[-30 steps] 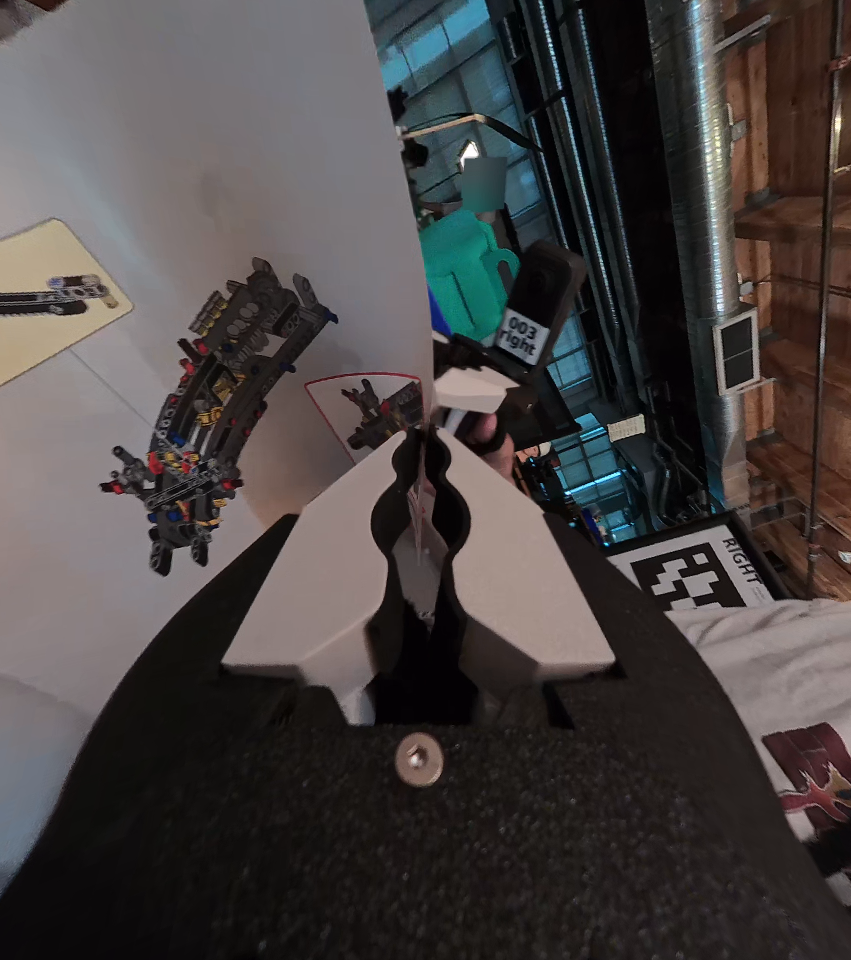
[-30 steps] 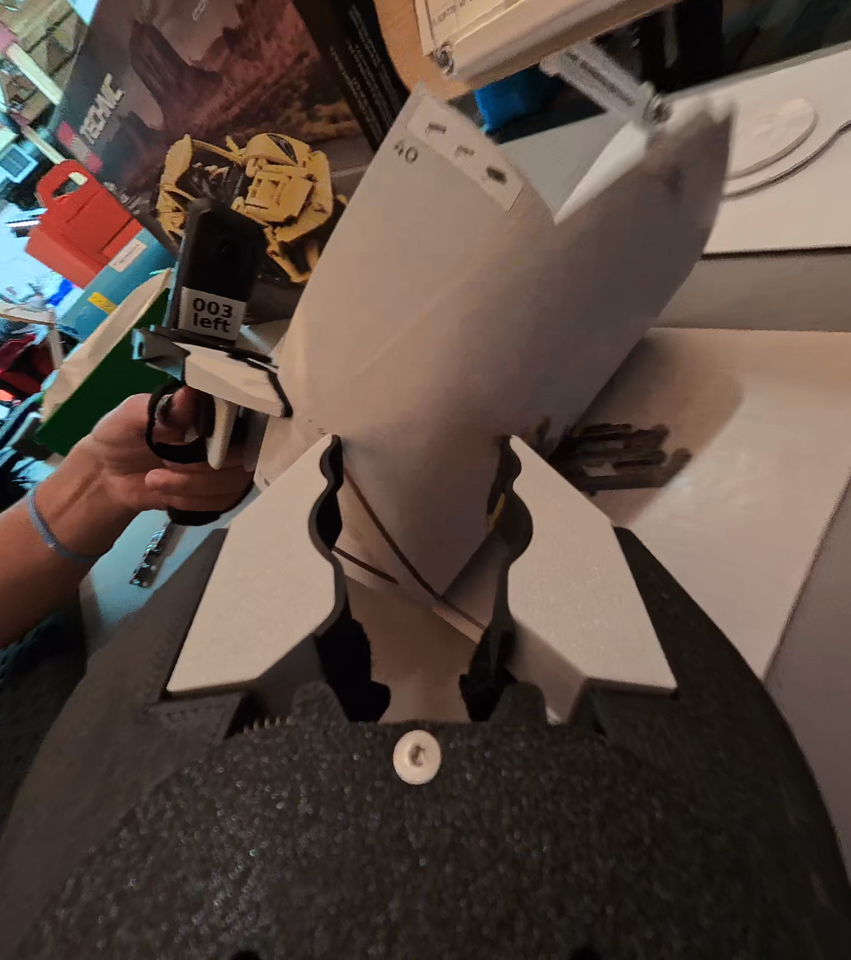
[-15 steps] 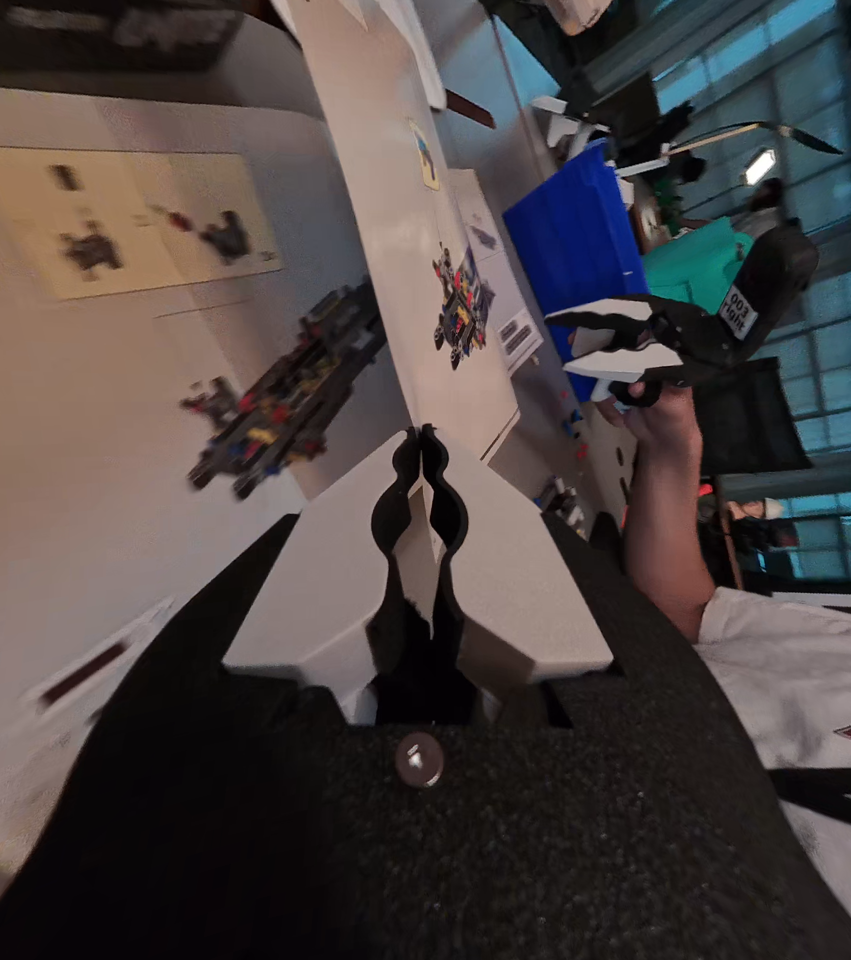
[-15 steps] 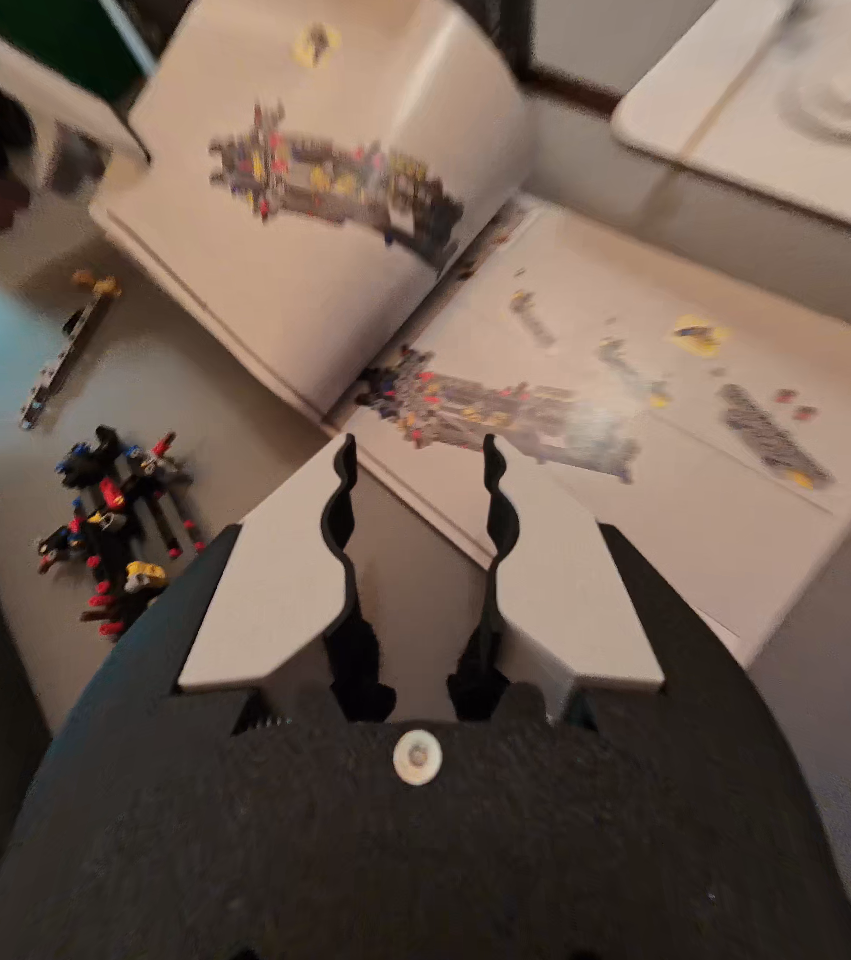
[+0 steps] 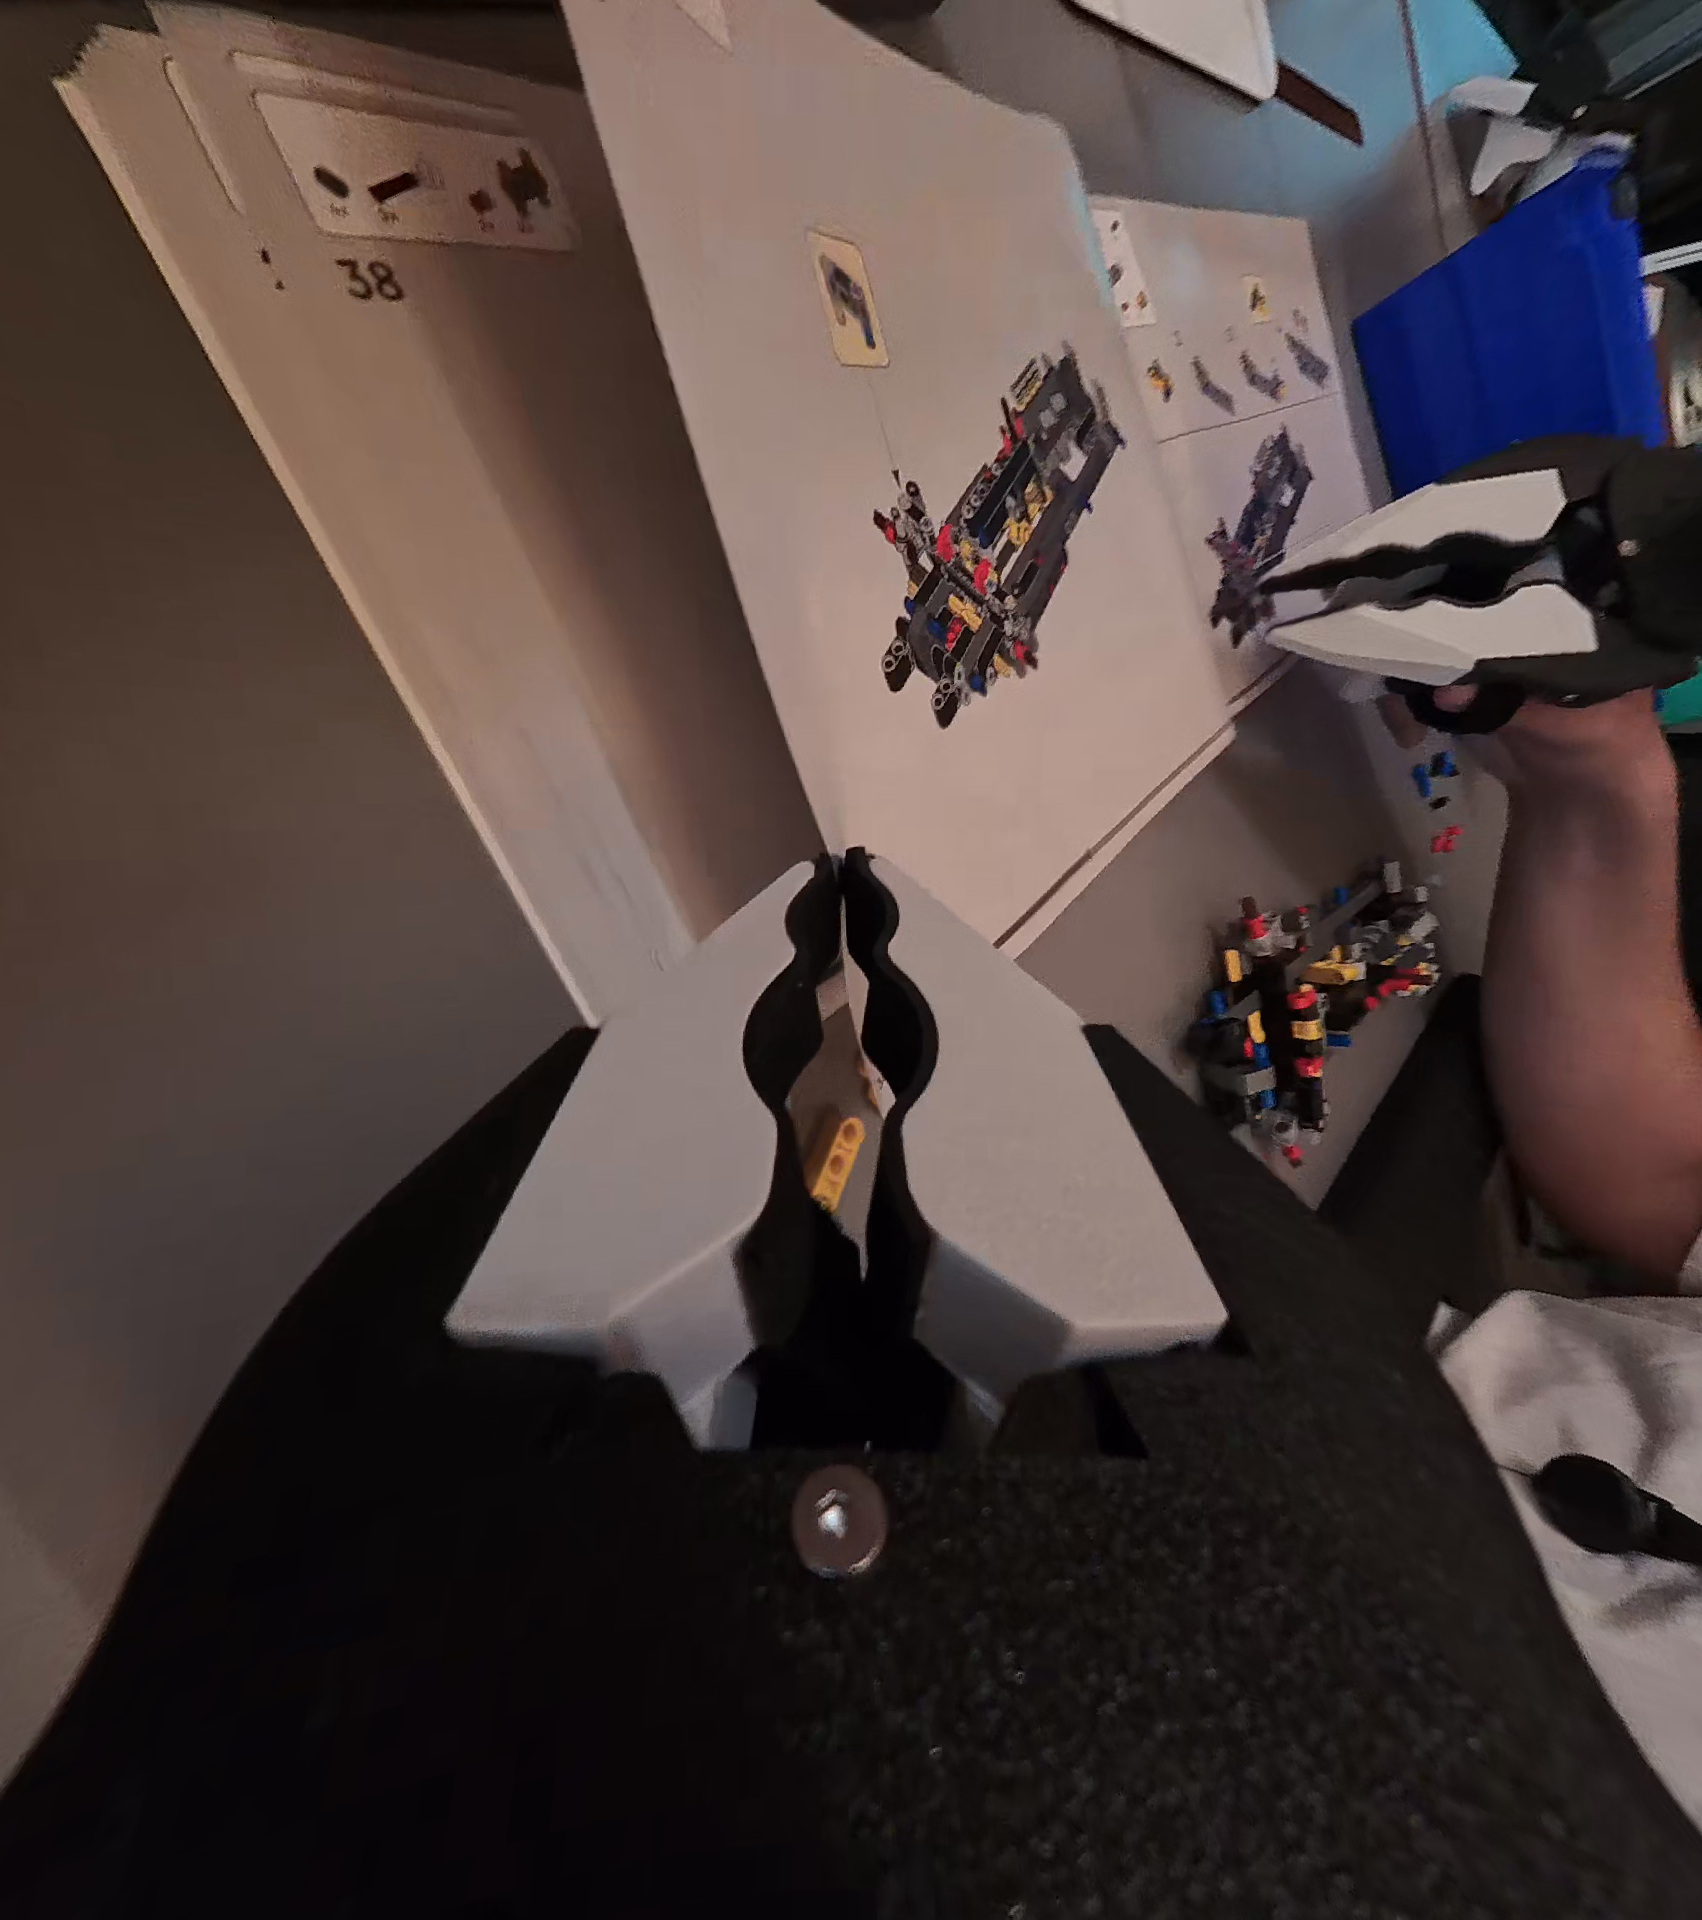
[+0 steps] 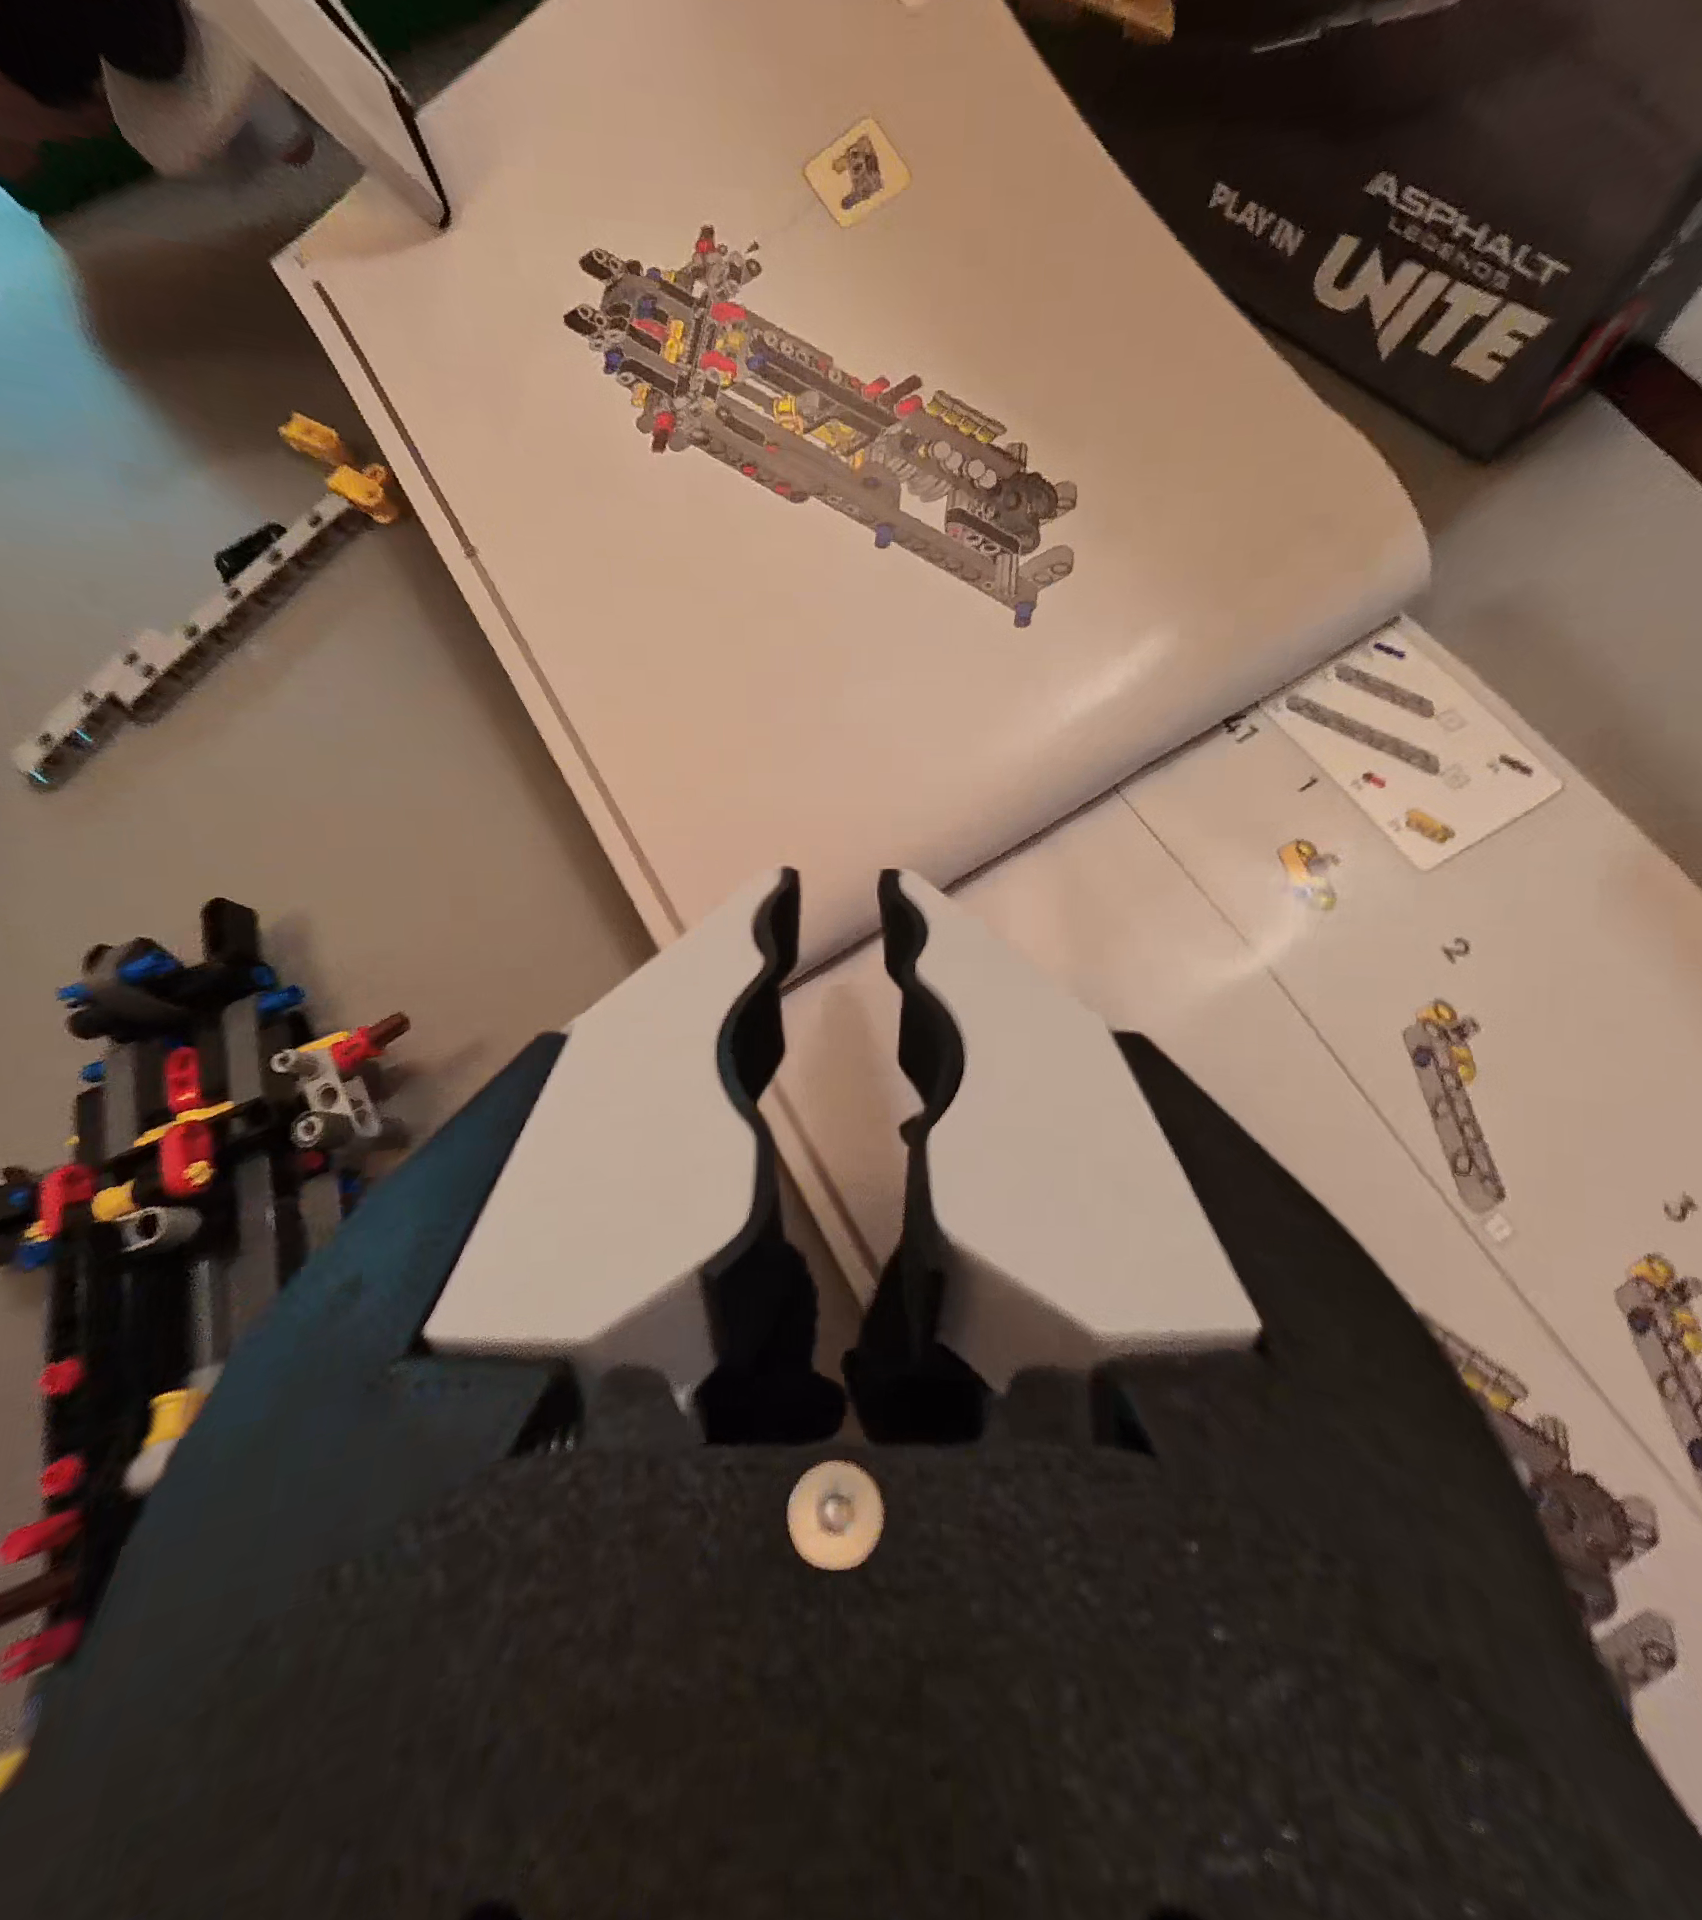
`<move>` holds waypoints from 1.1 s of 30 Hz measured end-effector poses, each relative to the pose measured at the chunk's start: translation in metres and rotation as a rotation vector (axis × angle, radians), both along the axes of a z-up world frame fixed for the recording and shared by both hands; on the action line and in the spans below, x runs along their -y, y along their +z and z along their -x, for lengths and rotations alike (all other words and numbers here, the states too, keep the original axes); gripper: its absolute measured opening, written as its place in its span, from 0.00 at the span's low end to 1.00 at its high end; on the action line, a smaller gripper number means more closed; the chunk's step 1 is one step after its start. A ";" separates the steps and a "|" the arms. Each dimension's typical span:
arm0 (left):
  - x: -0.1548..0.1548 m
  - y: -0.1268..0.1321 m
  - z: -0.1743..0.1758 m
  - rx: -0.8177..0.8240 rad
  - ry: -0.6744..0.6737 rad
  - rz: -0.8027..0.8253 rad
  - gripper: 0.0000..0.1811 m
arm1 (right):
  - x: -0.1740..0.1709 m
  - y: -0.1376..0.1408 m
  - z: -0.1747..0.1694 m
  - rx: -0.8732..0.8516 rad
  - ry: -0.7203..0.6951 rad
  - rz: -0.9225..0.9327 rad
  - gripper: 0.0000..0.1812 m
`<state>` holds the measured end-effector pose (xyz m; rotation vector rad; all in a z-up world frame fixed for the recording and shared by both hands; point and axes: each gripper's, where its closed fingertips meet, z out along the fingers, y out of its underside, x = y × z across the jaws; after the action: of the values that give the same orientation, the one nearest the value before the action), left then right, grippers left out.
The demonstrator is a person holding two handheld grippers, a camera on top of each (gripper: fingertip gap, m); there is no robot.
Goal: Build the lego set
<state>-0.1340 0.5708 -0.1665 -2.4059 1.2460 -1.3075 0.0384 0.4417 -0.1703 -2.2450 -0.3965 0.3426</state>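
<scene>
The instruction booklet (image 6: pixel 805 707) lies open on the table, its turned page (image 5: pixel 753 499) showing a picture of the model. My left gripper (image 5: pixel 842 864) is shut, its tips pinching that page's corner; it also shows at the top left of the right wrist view (image 6: pixel 390 135). My right gripper (image 6: pixel 839 883) is open and empty, hovering over the booklet's near edge; the left wrist view shows it at the right (image 5: pixel 1273 613). The part-built black Lego chassis (image 6: pixel 172 1143) lies on the table left of my right gripper, and shows in the left wrist view too (image 5: pixel 1314 1018).
A long grey beam with yellow connectors (image 6: pixel 203 613) lies left of the booklet. A black Lego box (image 6: pixel 1449 229) stands behind it. A blue bin (image 5: pixel 1512 343) and a few loose small pieces (image 5: pixel 1434 779) sit beyond. A person's arm (image 5: pixel 1595 987) holds the right gripper.
My left gripper has swung the page over and down onto the booklet. My right gripper has left the raised page, dropped toward the table and narrowed its jaws.
</scene>
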 end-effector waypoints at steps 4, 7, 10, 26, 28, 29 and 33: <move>0.001 -0.014 0.004 -0.050 -0.005 -0.029 0.00 | -0.009 -0.009 0.014 0.127 0.072 -0.042 0.00; -0.005 -0.026 0.011 -0.106 0.015 -0.070 0.00 | -0.009 -0.023 0.013 0.226 0.084 -0.001 0.00; -0.011 -0.017 0.012 -0.091 0.057 -0.112 0.01 | -0.011 -0.028 0.014 0.161 0.057 0.013 0.00; 0.044 -0.022 -0.237 -0.063 -0.141 -0.450 0.00 | -0.006 -0.033 0.015 0.159 0.057 -0.003 0.00; 0.045 -0.030 -0.240 -0.071 -0.144 -0.436 0.00 | -0.003 -0.033 0.014 0.166 0.057 -0.003 0.00; 0.046 -0.032 -0.240 -0.066 -0.144 -0.432 0.00 | -0.002 -0.034 0.013 0.167 0.058 -0.003 0.00; 0.048 -0.036 -0.240 -0.059 -0.138 -0.440 0.00 | -0.002 -0.034 0.013 0.166 0.064 0.004 0.00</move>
<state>0.1059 0.5230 -0.2024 -2.0894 1.5490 -0.8765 0.0257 0.4435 -0.2044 -2.2760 -0.5569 0.1903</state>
